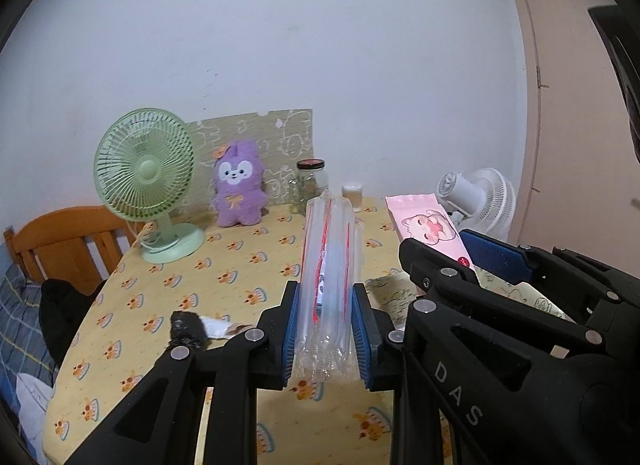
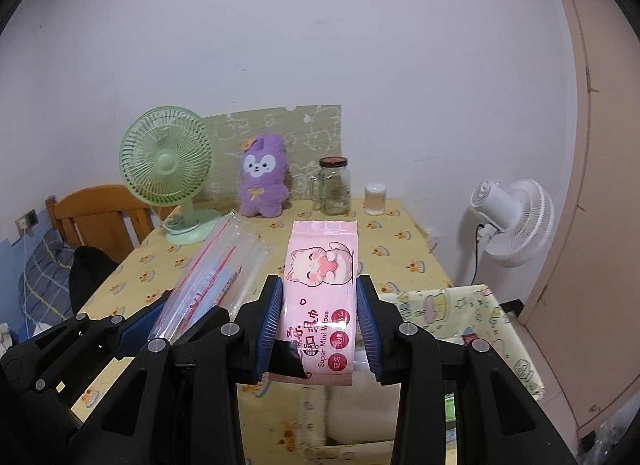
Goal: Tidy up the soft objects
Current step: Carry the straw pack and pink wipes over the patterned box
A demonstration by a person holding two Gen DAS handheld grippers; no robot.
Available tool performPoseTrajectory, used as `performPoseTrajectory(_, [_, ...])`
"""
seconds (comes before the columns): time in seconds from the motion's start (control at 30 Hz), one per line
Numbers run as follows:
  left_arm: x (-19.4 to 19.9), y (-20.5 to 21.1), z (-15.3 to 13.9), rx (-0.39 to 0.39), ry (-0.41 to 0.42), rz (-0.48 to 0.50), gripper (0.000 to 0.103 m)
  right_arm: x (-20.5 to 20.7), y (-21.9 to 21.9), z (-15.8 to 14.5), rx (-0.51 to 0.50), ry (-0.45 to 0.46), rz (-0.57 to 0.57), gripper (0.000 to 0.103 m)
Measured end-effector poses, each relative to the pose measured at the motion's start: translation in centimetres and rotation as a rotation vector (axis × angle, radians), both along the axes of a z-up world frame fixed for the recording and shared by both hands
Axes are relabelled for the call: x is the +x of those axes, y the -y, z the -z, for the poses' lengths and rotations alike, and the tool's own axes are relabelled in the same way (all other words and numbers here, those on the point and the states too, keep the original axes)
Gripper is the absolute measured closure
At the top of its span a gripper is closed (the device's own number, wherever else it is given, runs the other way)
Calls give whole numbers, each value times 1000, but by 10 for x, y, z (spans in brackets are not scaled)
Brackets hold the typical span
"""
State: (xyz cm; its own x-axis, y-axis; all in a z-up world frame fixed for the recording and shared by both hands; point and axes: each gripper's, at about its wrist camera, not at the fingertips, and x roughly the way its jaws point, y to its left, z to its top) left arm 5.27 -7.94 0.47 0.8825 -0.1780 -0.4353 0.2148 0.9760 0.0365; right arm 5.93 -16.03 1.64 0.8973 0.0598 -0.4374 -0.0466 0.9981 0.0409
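My left gripper [image 1: 326,329] is shut on a clear plastic pack with red stripes [image 1: 330,265], which sticks up and forward from between the blue pads, above the table. Beside it on the right, my right gripper [image 2: 320,325] is shut on a pink pack of wet wipes with a cat picture [image 2: 322,285]. The wipes pack [image 1: 430,231] and the right gripper also show in the left wrist view; the clear pack [image 2: 216,277] shows at the left of the right wrist view. A purple plush toy [image 1: 238,185] stands at the back of the table.
The table wears a yellow patterned cloth [image 1: 240,265]. On it stand a green desk fan [image 1: 148,173], a glass jar with a red lid [image 1: 311,181] and a small cup [image 1: 352,195]. A white fan [image 2: 516,221] is to the right, a wooden chair [image 1: 68,241] to the left, a patterned box [image 2: 460,313] near right.
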Motion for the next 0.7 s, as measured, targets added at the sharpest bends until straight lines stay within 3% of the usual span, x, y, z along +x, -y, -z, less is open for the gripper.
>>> performPoseTrajectory(0.7, [14, 57, 6, 13, -10, 93, 79, 5, 59, 7, 16, -2, 89, 63])
